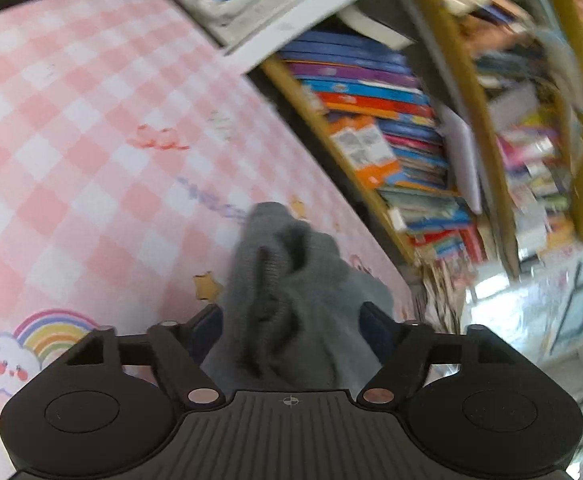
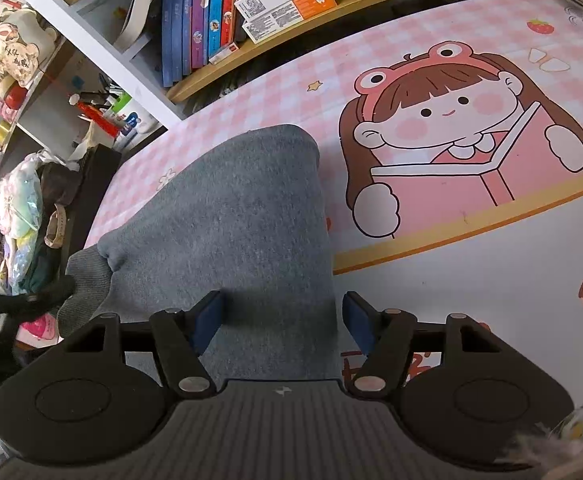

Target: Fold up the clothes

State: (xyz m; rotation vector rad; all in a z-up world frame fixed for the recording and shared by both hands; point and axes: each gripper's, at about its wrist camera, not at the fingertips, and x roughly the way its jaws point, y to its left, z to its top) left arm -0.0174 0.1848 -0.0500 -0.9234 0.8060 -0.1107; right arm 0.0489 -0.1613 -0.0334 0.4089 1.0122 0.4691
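The gray garment (image 2: 243, 216), soft fleece with a ribbed knit cuff, lies on the pink checked mat (image 2: 431, 32), and I judge a fold is starting. The left gripper (image 1: 291, 316) has bunched cloth between its 2 fingers, though I cannot tell if they clamp it. The right gripper (image 2: 281, 320) has its fingers apart over flat fabric, so next it should close before lifting.

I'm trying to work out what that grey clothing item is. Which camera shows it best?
The right wrist view: the grey knit garment lies spread over the pink checked mat, sharp, its ribbed cuff visible. The left wrist view shows only a blurred, bunched part between the left gripper fingers.
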